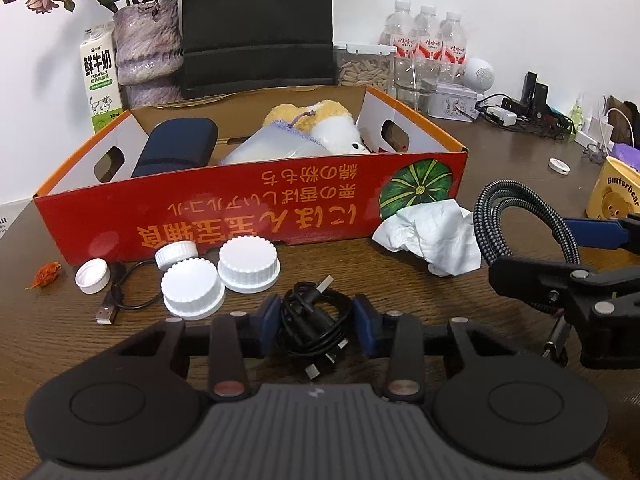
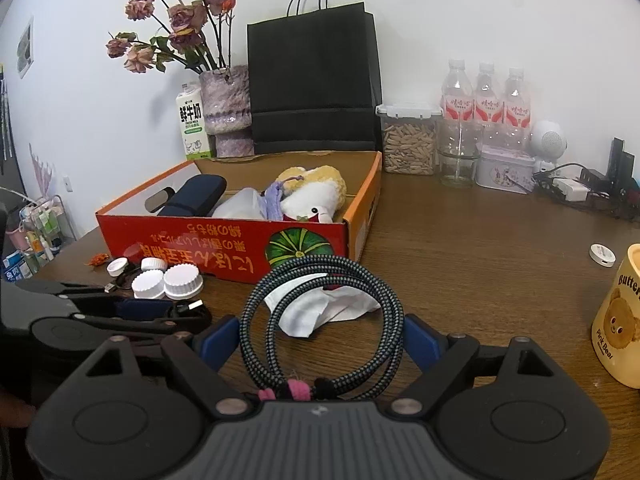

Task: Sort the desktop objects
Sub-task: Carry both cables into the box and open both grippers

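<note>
A red box (image 1: 248, 208) with orange rim is showing a green pumpkin print (image 1: 416, 190); at its 7 o'clock, white ribbed caps (image 1: 248, 260) are lying on the brown wood-grain bench (image 1: 460, 320). A black-and-grey braided cable (image 2: 320, 320) is looping.

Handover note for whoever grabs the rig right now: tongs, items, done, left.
Left tongs: closed on the coiled black USB cable, at desk level.
Right tongs: the braided cable coil sits between the pads; a firm grip cannot be confirmed.
Done: navy case, plush toy and a white pouch lie in the red box.
Left: both cables, four white caps, a second thin cable beside them, crumpled tissue, all on the desk in front of the box.
</note>
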Available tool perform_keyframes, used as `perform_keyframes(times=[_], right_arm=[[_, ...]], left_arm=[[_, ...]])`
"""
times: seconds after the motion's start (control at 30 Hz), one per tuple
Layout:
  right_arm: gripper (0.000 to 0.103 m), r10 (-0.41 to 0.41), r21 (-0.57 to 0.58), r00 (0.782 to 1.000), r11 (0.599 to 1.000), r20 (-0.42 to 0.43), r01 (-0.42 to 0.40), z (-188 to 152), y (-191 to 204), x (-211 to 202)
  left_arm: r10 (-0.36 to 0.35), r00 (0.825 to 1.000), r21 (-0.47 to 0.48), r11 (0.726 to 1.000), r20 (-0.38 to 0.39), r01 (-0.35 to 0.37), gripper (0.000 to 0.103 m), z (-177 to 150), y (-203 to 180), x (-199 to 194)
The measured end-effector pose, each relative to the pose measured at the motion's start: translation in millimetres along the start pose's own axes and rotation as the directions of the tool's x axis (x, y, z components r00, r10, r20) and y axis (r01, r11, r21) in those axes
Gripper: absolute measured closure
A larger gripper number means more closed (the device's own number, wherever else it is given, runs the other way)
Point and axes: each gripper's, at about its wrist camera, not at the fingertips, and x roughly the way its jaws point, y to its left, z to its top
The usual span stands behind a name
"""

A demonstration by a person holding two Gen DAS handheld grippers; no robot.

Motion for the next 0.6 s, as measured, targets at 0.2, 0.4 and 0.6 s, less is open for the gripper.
perform_keyframes(times=[0.2, 0.4, 0.6], right_arm=[[0.016, -0.004, -0.005, 1.000, 1.000, 0.010, 0.004, 1, 1, -3], [0.016, -0.007, -0.002, 1.000, 1.000, 0.023, 0.007, 5, 5, -6], [0.016, -0.009, -0.012, 0.999, 1.000, 0.044, 0.010, 14, 14, -9]], left_arm=[[-0.017, 1.000, -0.007, 1.000, 0.000, 0.017, 0.064, 0, 1, -3], [-0.025, 0.999, -0.007, 1.000, 0.023, 0.025, 0.064, 2, 2, -10], [-0.030, 0.998, -0.013, 0.999, 0.063, 0.031, 0.064, 11, 8, -21]])
